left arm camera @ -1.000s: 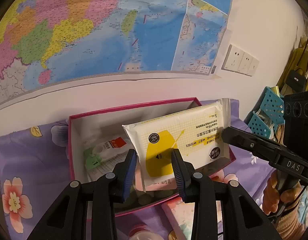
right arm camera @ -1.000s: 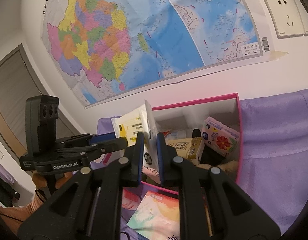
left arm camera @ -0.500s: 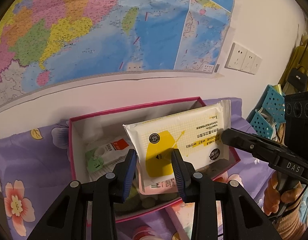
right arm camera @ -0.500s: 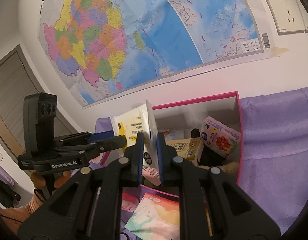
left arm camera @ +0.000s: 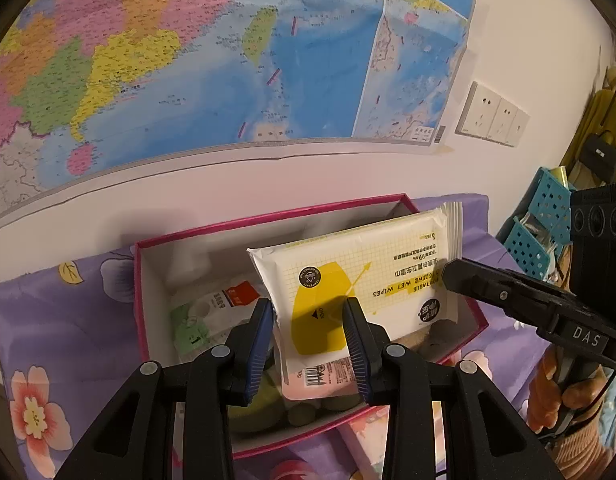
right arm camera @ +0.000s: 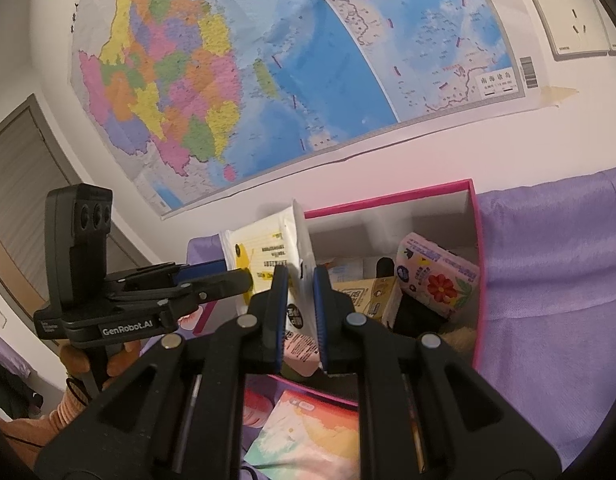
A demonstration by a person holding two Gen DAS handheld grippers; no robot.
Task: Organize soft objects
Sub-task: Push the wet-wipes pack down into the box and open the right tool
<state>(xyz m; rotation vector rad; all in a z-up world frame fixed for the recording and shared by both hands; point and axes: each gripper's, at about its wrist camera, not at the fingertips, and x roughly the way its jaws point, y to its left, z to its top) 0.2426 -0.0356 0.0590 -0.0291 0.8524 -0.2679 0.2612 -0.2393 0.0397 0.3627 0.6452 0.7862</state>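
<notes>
A white and yellow wet wipes pack [left arm camera: 364, 280] hangs over the open pink box [left arm camera: 268, 220]. My right gripper [right arm camera: 301, 300] is shut on the pack's right end [right arm camera: 298, 280] and holds it on edge. My left gripper [left arm camera: 308, 332] is open, its fingers either side of the pack's yellow patch, not pressing it. A pink pack [left arm camera: 328, 376] sits under the wipes. The box holds a green and white pack [left arm camera: 204, 320], a floral tissue pack [right arm camera: 436, 280] and a tan carton [right arm camera: 368, 292].
The box stands on a purple floral cloth [left arm camera: 60, 320] against a white wall with a map [left arm camera: 188, 60] and sockets [left arm camera: 492, 120]. A colourful packet [right arm camera: 308, 436] lies in front of the box. Blue baskets [left arm camera: 540, 232] stand at the right.
The wipes pack has lifted slightly and shifted over the box in the right gripper. The left gripper has stayed open around it.
</notes>
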